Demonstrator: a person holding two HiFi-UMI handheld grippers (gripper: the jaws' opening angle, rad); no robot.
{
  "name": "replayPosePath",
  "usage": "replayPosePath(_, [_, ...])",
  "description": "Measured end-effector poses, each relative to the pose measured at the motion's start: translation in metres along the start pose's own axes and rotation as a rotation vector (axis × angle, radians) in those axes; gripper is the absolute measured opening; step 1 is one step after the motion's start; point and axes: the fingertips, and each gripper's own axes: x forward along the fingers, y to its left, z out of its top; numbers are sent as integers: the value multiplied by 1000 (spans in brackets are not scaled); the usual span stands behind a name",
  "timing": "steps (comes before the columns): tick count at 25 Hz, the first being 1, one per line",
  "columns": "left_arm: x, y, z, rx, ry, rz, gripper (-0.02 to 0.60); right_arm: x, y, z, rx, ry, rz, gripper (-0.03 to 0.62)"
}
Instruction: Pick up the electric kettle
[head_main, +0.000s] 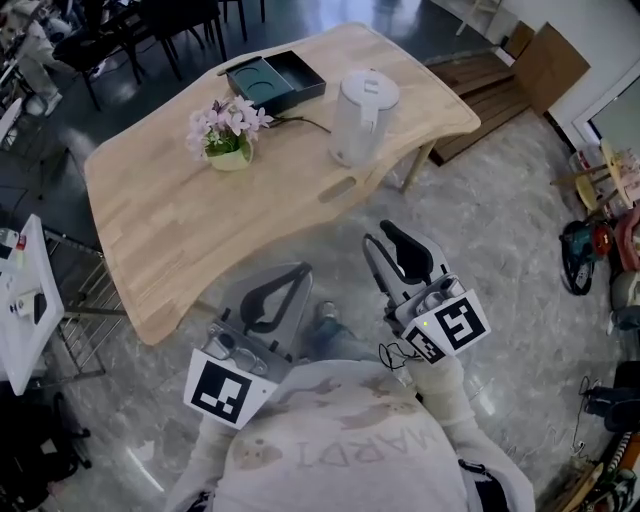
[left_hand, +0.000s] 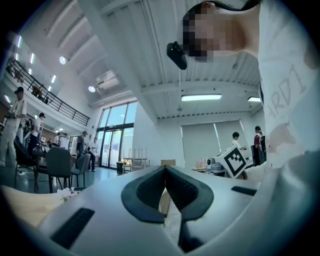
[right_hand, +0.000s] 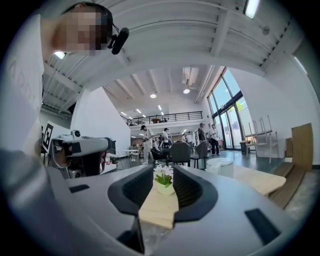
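**Kettle untouched: the reach and the grip are all ahead of you**

The white electric kettle (head_main: 362, 115) stands upright, lid down, near the far right edge of the wooden worktop (head_main: 180, 230). Neither gripper is near it; both hang over the floor on your side of the worktop. Your left gripper (head_main: 302, 270) has its jaws pressed together at the tips, holding nothing. Your right gripper (head_main: 378, 234) has its jaws spread, with nothing between them. I judge that nothing of the task is done: you have yet to reach, grip and lift.

The pale, curved worktop also carries a pot of pink flowers (head_main: 230, 135) and a dark tray (head_main: 275, 82). Around it are a polished stone floor (head_main: 500, 220), dark chairs (head_main: 150, 30) and a tall, bright hall.
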Motion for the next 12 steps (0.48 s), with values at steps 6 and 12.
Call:
replayPosePath(6, [24,7,-8,-4,43,1,12,32,-47,-33,18,85,5,115])
replayPosePath(12, [41,23,-10,-9,56,37,12,62,-87,-55,15,149,11,132])
